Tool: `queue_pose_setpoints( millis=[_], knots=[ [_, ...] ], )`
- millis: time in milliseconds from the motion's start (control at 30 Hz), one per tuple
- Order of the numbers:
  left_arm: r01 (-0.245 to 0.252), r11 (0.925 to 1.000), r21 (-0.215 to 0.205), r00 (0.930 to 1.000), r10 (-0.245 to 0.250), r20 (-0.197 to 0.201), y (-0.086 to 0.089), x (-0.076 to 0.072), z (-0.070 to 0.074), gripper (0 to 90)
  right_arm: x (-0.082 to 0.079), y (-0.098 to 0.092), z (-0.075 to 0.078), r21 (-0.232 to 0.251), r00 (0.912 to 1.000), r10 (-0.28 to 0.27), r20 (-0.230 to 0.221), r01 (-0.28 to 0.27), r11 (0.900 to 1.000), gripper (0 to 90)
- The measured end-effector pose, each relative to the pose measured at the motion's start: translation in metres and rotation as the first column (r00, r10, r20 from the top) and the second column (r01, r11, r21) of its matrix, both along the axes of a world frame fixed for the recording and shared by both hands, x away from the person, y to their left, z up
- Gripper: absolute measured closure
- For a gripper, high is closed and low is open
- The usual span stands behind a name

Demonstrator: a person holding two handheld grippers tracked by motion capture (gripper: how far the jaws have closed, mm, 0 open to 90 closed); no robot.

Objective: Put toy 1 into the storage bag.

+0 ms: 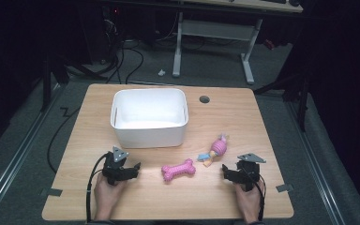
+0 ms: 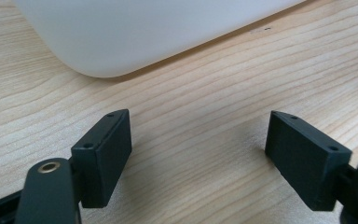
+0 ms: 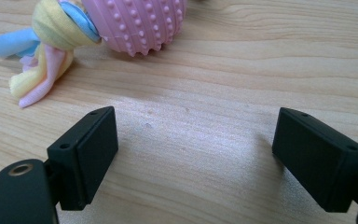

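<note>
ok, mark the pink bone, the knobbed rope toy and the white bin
pink bone (image 1: 178,169), high view, middle of its shaft
knobbed rope toy (image 3: 135,23), right gripper view, its pink knobbed body
white bin (image 1: 148,136), high view, near outer wall

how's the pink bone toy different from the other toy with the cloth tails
The pink bone toy is one plain knobby bone shape, all pink; the cloth-tailed toy is a studded pink ball with blue, yellow and pink fabric strips. The bone lies nearer the table's front edge; the cloth-tailed toy sits further right. Both rest untouched on the table.
</note>
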State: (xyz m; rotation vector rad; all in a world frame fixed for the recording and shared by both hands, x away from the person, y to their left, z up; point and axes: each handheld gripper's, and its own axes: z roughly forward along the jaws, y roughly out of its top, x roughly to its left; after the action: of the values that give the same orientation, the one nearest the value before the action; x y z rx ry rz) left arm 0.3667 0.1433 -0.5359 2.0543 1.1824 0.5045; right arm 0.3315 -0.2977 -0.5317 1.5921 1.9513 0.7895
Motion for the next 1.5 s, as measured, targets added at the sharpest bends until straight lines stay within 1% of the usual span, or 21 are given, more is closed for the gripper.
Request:
queue_pose_setpoints(
  millis=[433, 633, 733, 800, 900, 967, 1067, 1167, 1200, 1233, 1267, 1300, 1333, 1467, 1500],
  knots=[
    [0.015, 0.9999, -0.006, 0.9999, -0.015, 0.001, 0.0, 0.001, 0.0, 24.3, 0.0, 0.0, 0.0, 0.002, 1.0, -0.005, -0.001, 0.005, 1.0, 14.5],
    [0.021, 0.9998, -0.003, 0.9998, -0.021, 0.001, 0.0, 0.002, 0.0, 21.9, 0.001, 0.0, 0.0, 0.0, 1.0, -0.003, 0.0, 0.003, 1.0, 14.8],
    [0.037, 0.9993, 0.0, 0.9993, -0.037, -0.001, 0.0, 0.002, 0.0, 20.8, 0.001, 0.0, 0.0, -0.002, 1.0, -0.003, 0.002, 0.003, 1.0, 14.9],
    [0.056, 0.9984, 0.001, 0.9984, -0.056, -0.004, 0.001, 0.002, 0.0, 20.0, 0.0, 0.0, 0.0, -0.003, 1.0, -0.003, 0.001, 0.003, 1.0, 15.1],
    [0.055, 0.9985, 0.003, 0.9984, -0.055, -0.009, 0.001, 0.002, 0.0, 19.4, 0.0, 0.001, 0.0, -0.003, 1.0, -0.004, 0.001, 0.004, 1.0, 15.4],
    [0.052, 0.9986, 0.005, 0.9984, -0.052, -0.02, 0.001, 0.001, 0.002, 20.4, 0.0, 0.001, 0.0, -0.003, 1.0, -0.004, 0.002, 0.004, 1.0, 15.5],
    [0.052, 0.9987, 0.002, 0.9983, -0.052, -0.027, 0.002, 0.001, 0.002, 20.7, 0.0, 0.001, 0.0, -0.003, 1.0, -0.004, 0.002, 0.004, 1.0, 15.7],
    [0.055, 0.9985, -0.003, 0.998, -0.055, -0.032, 0.003, -0.001, 0.005, 21.5, 0.0, 0.001, 0.0, -0.004, 1.0, 0.001, 0.006, -0.001, 1.0, 16.4],
    [0.061, 0.9982, -0.002, 0.9977, -0.061, -0.029, 0.004, -0.001, 0.006, 23.5, 0.0, 0.001, 0.0, -0.002, 1.0, 0.001, 0.006, -0.001, 1.0, 16.6],
    [0.066, 0.9978, -0.006, 0.9975, -0.066, -0.026, 0.004, -0.003, 0.009, 23.6, 0.0, 0.001, 0.0, -0.003, 1.0, 0.002, 0.007, -0.002, 1.0, 16.8],
    [0.066, 0.9978, -0.006, 0.9975, -0.066, -0.026, 0.004, -0.003, 0.009, 23.6, 0.0, 0.001, 0.0, -0.003, 1.0, 0.002, 0.007, -0.002, 1.0, 16.8],
    [0.076, 0.997, -0.012, 0.9969, -0.076, -0.019, 0.004, -0.005, 0.014, 23.6, 0.0, 0.001, 0.0, -0.003, 1.0, 0.004, 0.007, -0.004, 1.0, 17.0],
    [0.076, 0.997, -0.012, 0.9969, -0.076, -0.019, 0.004, -0.005, 0.014, 23.6, 0.0, 0.001, 0.0, -0.003, 1.0, 0.004, 0.007, -0.004, 1.0, 17.0],
    [0.106, 0.9943, -0.012, 0.9941, -0.106, -0.022, 0.002, -0.008, 0.023, 23.8, -0.001, 0.001, 0.0, -0.004, 1.0, 0.005, 0.007, -0.005, 1.0, 17.2],
    [0.106, 0.9943, -0.012, 0.9941, -0.106, -0.022, 0.002, -0.008, 0.023, 23.8, -0.001, 0.001, 0.0, -0.004, 1.0, 0.005, 0.007, -0.005, 1.0, 17.2]
  ],
)
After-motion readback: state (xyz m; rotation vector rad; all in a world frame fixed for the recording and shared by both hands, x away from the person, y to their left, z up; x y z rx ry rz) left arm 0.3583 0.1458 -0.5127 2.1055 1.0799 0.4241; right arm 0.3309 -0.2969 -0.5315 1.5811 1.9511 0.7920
